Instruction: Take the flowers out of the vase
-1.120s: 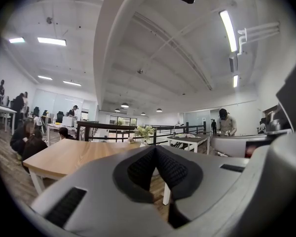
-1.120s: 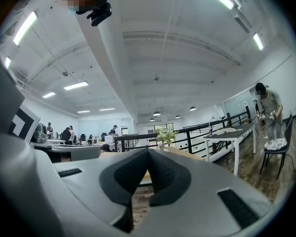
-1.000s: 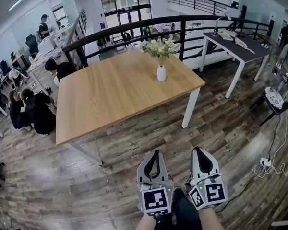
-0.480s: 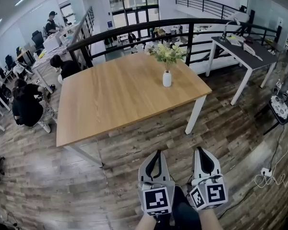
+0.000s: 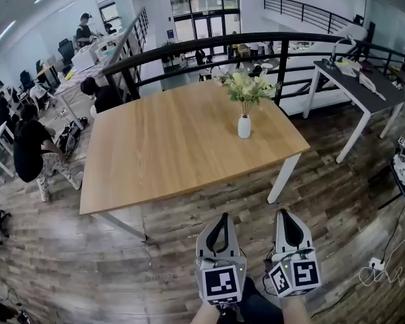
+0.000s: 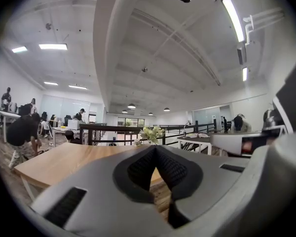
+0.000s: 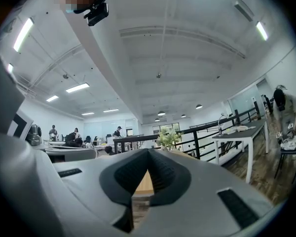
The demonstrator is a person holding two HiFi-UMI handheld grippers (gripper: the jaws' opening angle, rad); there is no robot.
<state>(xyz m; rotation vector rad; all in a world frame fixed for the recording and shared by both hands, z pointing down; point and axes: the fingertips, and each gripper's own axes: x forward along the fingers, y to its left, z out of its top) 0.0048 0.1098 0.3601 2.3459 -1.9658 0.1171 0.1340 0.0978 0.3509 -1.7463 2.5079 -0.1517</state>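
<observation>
Both claws are clenched on nothing: left gripper and right gripper sit low over the floor, well short of the wooden table. The flowers stand in the small white vase near its far right corner. The vase looks light and narrow, so a sideways tug on the stems could topple it.

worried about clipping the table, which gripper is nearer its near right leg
Right. The right gripper is just short of the white table leg, nearly in line with it; the left gripper is farther off to the leg's left.
</observation>
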